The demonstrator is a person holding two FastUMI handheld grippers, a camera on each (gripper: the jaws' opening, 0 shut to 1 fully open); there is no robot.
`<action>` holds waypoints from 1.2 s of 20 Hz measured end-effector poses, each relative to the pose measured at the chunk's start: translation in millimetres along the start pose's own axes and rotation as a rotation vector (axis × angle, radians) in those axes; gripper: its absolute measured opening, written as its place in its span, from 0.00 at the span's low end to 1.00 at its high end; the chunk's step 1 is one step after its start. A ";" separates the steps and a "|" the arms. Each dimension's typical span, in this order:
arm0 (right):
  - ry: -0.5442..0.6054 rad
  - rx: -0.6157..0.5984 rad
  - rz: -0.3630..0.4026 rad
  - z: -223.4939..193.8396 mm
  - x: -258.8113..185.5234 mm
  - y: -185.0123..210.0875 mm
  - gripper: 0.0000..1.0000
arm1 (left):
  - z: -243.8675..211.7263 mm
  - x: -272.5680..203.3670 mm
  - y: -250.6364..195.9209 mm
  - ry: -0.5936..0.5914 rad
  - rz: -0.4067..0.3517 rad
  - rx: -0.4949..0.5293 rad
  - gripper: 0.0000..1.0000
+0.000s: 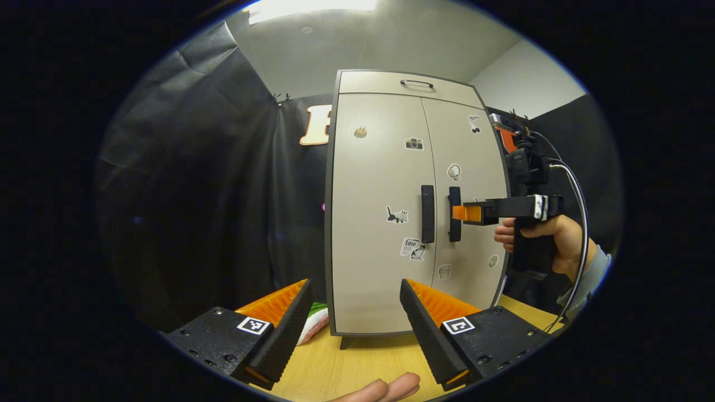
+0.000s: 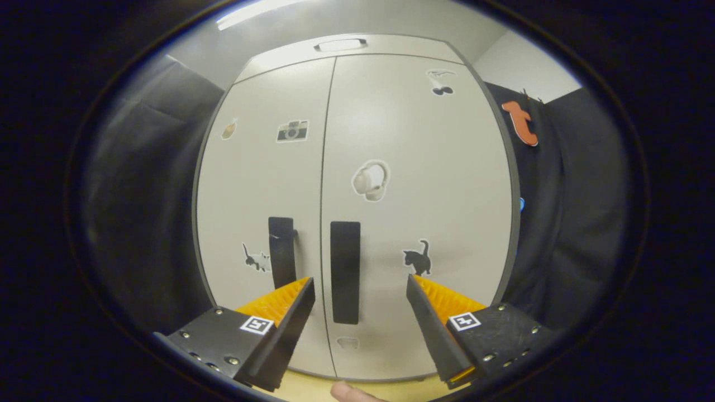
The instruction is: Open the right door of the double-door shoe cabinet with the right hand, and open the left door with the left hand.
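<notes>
The cabinet (image 1: 385, 223) stands on the bench (image 1: 335, 368), both doors shut, and its two handles run upright side by side at the centre seam. The right claw (image 2: 360, 304), jaws spread wide and empty, sits just before the right handle (image 2: 344, 272), which lies straight ahead between its fingers, so this hand is the nearer and should likely close and pull first. The left claw (image 1: 354, 312), also open and empty, hangs well back from the cabinet, the left handle (image 1: 427, 214) ahead and above it
</notes>
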State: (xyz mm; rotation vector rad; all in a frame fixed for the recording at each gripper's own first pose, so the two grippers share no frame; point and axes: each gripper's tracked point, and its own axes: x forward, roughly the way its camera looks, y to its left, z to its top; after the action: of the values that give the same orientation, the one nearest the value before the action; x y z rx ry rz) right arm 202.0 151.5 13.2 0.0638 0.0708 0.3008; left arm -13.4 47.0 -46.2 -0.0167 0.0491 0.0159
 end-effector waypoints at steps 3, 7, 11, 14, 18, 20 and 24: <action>-0.021 0.043 -0.029 8.4 17.1 3.1 0.98 | -3.3 3.6 11.8 -0.006 0.004 0.007 0.96; 0.020 0.081 -0.023 5.8 37.0 7.2 0.94 | -15.7 6.1 25.2 0.012 0.009 0.011 0.97; 0.039 0.055 -0.112 -1.0 45.9 -11.1 0.98 | -26.2 7.8 29.0 0.027 -0.010 0.012 0.97; 0.036 0.047 -0.084 2.5 44.8 -7.8 0.87 | -29.2 7.3 34.7 0.034 -0.008 0.012 0.97; 0.049 -0.024 -0.059 -6.2 51.5 0.9 0.78 | -20.6 2.9 44.8 -0.007 0.017 0.013 0.96; 0.039 0.006 -0.069 -3.8 42.8 10.9 0.50 | -19.6 0.1 46.0 -0.013 0.021 0.009 0.96; 0.073 0.127 -0.072 -8.3 47.5 9.9 0.19 | -18.1 -5.1 44.0 -0.014 0.026 0.007 0.97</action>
State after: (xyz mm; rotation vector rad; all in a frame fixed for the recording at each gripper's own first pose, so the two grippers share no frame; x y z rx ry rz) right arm 243.7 175.5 2.8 0.1758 0.1640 0.2265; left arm -20.1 90.6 -64.8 -0.0087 0.0350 0.0421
